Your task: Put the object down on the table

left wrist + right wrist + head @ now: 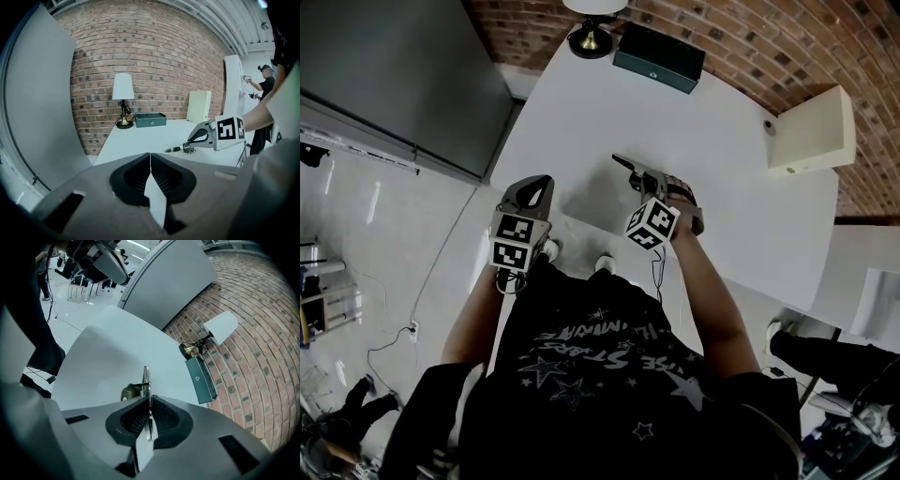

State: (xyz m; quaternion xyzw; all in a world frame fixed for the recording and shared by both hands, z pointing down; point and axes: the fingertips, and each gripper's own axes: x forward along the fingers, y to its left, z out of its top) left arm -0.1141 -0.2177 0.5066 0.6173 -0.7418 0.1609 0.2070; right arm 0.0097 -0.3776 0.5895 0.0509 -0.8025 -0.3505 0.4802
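**Right gripper (149, 400) clamping slim metal tool (146, 378) over white surface (108, 357).**
Tool is projecting beyond the jaws, long axis running along them, tip pointing away from the person; left gripper (150, 161) is sitting closed, empty.

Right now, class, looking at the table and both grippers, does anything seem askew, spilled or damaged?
Nothing stands out. The lamp stands upright and the dark green box lies flat at the back of the white table. The right gripper is shut on a slim metal tool; the left gripper is shut and empty.
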